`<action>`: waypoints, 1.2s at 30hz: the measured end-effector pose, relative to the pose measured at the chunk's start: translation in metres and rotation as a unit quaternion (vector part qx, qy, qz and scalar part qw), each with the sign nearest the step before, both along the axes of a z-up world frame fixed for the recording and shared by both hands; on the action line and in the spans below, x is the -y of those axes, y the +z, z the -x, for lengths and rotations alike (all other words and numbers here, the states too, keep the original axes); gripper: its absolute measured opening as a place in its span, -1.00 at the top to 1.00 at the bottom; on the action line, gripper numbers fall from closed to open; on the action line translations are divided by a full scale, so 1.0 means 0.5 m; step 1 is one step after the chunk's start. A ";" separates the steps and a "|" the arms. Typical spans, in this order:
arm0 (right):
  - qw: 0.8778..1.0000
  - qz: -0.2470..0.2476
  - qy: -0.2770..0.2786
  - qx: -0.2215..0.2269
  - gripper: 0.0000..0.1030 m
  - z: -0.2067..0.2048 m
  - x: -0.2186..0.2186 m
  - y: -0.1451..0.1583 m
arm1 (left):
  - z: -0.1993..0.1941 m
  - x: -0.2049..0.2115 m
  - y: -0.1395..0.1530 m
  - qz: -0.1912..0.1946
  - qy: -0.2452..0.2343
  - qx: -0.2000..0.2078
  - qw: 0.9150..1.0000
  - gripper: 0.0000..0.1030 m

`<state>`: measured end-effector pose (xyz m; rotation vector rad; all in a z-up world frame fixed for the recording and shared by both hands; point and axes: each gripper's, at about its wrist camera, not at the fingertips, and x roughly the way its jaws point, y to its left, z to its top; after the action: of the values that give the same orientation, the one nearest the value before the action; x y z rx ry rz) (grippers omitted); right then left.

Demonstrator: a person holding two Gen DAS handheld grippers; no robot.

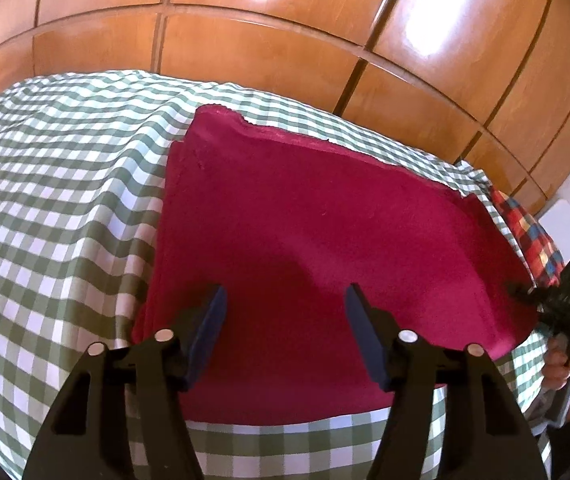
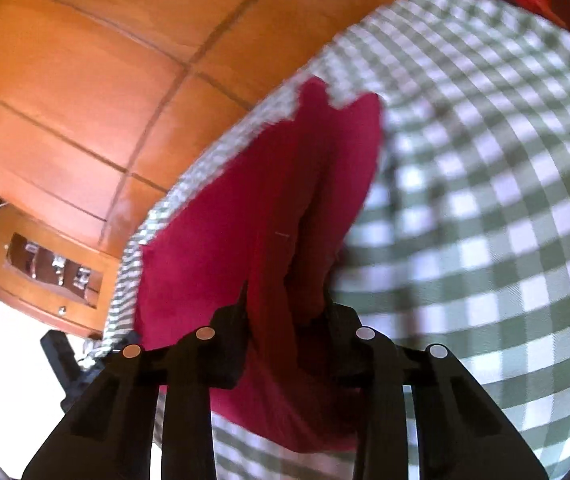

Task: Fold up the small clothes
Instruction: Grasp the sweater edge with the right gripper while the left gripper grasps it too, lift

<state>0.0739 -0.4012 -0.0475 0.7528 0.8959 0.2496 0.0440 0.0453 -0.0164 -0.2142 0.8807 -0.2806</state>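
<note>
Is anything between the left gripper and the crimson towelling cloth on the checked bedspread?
Nothing visible: the left gripper hangs open directly over the crimson towelling cloth, with only air between.

Home bedroom, gingham-covered bed (image 1: 53, 184), wooden wardrobe doors (image 1: 277, 52)

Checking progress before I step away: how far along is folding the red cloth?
Done: the red cloth lies on the checked cover, its left edge already layered. In hand: the right gripper pinches a bunched edge; the left gripper is open above it. Left: finishing the fold.
</note>
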 end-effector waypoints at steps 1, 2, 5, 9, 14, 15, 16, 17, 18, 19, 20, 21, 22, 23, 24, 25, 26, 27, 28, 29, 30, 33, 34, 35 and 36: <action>1.000 0.002 0.007 0.014 0.43 -0.006 -0.014 0.025 | -0.002 -0.001 -0.001 0.000 -0.003 -0.001 1.000 -0.04; 1.000 0.003 0.013 0.023 0.43 -0.011 -0.024 0.041 | -0.006 -0.004 -0.005 0.002 -0.008 -0.005 1.000 0.04; 0.998 0.010 0.042 0.051 0.44 -0.035 -0.077 0.101 | -0.018 -0.017 -0.017 0.019 -0.014 -0.016 1.000 0.23; 0.994 0.022 0.080 0.065 0.45 -0.071 -0.165 0.154 | -0.034 -0.036 -0.031 0.051 -0.020 -0.026 0.998 0.32; 0.985 0.036 0.142 0.085 0.47 -0.134 -0.319 0.201 | -0.055 -0.058 -0.046 0.087 -0.025 -0.038 0.995 0.43; 0.984 0.041 0.154 0.085 0.47 -0.146 -0.348 0.203 | -0.056 -0.061 -0.049 0.092 -0.027 -0.039 0.995 0.44; 0.981 0.045 0.170 0.082 0.47 -0.163 -0.388 0.201 | -0.054 -0.063 -0.052 0.096 -0.028 -0.040 0.994 0.47; 0.979 0.047 0.181 0.078 0.48 -0.173 -0.414 0.197 | -0.055 -0.066 -0.055 0.102 -0.030 -0.041 0.993 0.47; 0.977 0.051 0.195 0.075 0.48 -0.179 -0.444 0.191 | -0.054 -0.068 -0.058 0.107 -0.031 -0.041 0.993 0.48; 0.973 0.060 0.212 0.069 0.48 -0.187 -0.483 0.180 | -0.053 -0.071 -0.058 0.110 -0.031 -0.040 0.993 0.50; 0.971 0.065 0.222 0.062 0.48 -0.190 -0.505 0.171 | -0.051 -0.077 -0.058 0.117 -0.029 -0.041 0.992 0.51; 0.968 0.071 0.233 0.054 0.48 -0.193 -0.530 0.159 | -0.046 -0.087 -0.056 0.126 -0.026 -0.043 0.991 0.51; 0.966 0.078 0.244 0.045 0.48 -0.197 -0.554 0.143 | -0.039 -0.096 -0.052 0.135 -0.021 -0.043 0.990 0.51; 0.963 0.084 0.256 0.035 0.48 -0.199 -0.577 0.126 | -0.030 -0.111 -0.048 0.145 -0.014 -0.040 0.989 0.50; 0.960 0.088 0.263 0.031 0.48 -0.188 -0.590 0.113 | -0.023 -0.123 -0.046 0.152 -0.009 -0.038 0.988 0.50; 0.957 0.098 0.273 0.026 0.48 -0.184 -0.608 0.097 | -0.015 -0.138 -0.044 0.163 -0.004 -0.037 0.986 0.49; 0.953 0.107 0.282 0.022 0.48 -0.180 -0.620 0.086 | -0.005 -0.162 -0.044 0.178 0.005 -0.038 0.983 0.48; 0.949 0.116 0.293 0.018 0.48 -0.177 -0.630 0.074 | 0.001 -0.177 -0.044 0.187 0.012 -0.039 0.982 0.48; 0.944 0.132 0.302 0.016 0.48 -0.169 -0.640 0.061 | 0.006 -0.192 -0.044 0.195 0.018 -0.040 0.980 0.48; 0.939 0.149 0.309 0.019 0.48 -0.161 -0.648 0.053 | 0.011 -0.210 -0.043 0.203 0.025 -0.041 0.978 0.40; 0.933 0.167 0.318 0.028 0.45 -0.152 -0.658 0.050 | 0.012 -0.224 -0.039 0.205 0.035 -0.041 0.977 0.33; 0.930 0.159 0.327 0.042 0.25 -0.139 -0.657 0.054 | 0.011 -0.268 -0.028 0.240 0.051 -0.036 0.969 0.08; 0.931 0.151 0.330 0.048 0.11 -0.132 -0.652 0.061 | 0.011 -0.279 -0.023 0.251 0.057 -0.033 0.966 0.00; 0.931 0.138 0.334 0.052 -0.01 -0.122 -0.647 0.067 | 0.010 -0.290 -0.012 0.264 0.062 -0.026 0.962 -0.06; 0.931 0.115 0.340 0.057 -0.25 -0.110 -0.635 0.076 | 0.007 -0.295 -0.003 0.273 0.061 -0.021 0.960 -0.08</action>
<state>0.1288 -0.0838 -0.0093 0.1827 1.0316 0.7793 0.0408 0.1930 -0.0180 -0.7876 0.8139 -0.4024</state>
